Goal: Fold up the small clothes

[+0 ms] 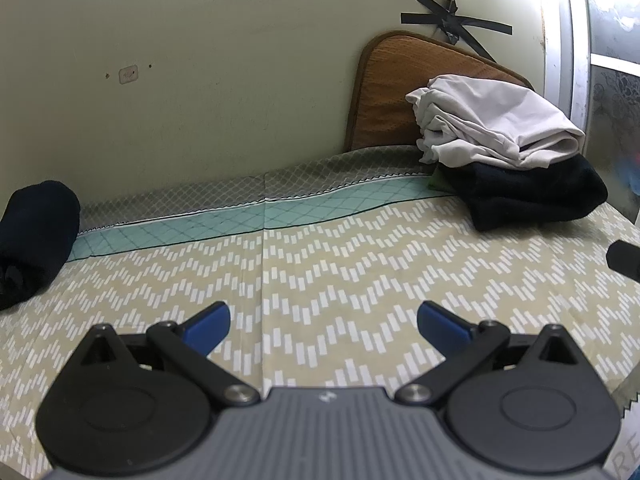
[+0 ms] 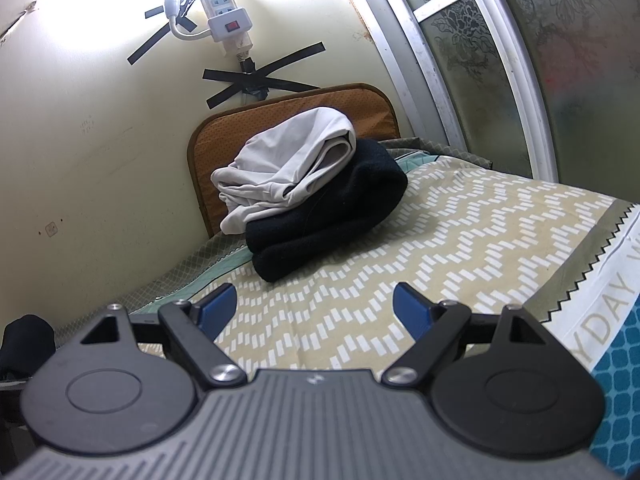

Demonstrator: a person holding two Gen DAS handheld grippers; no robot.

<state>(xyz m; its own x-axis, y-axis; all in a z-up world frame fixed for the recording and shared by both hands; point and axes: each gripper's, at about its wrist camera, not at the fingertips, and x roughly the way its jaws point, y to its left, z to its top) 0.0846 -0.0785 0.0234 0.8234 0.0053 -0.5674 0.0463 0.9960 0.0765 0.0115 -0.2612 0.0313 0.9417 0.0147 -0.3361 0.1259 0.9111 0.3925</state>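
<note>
I am holding both sets of fingers spread wide and empty over the patterned bed sheet (image 1: 320,248): my left gripper (image 1: 323,326) at the bottom of its frame, my right gripper (image 2: 316,308) likewise.

The clothes are waiting in a pile against the orange cushion (image 2: 288,108): a crumpled white garment (image 2: 288,152) is lying on top of a black garment (image 2: 336,216), right of centre in the left view, centre in the right view. Both are looking soft, light and limp, so I am expecting them to sag and drag. The white one seems thin and smooth, perhaps slippery; I am judging a pinch on its bunched lower edge the safest hold. The black one looks thicker and fuzzier.

The left view is showing a dark rolled bundle (image 1: 36,240) at the far left, barely glimpsed in the right view. Only the right view is showing the power strip (image 2: 224,8) fully.
</note>
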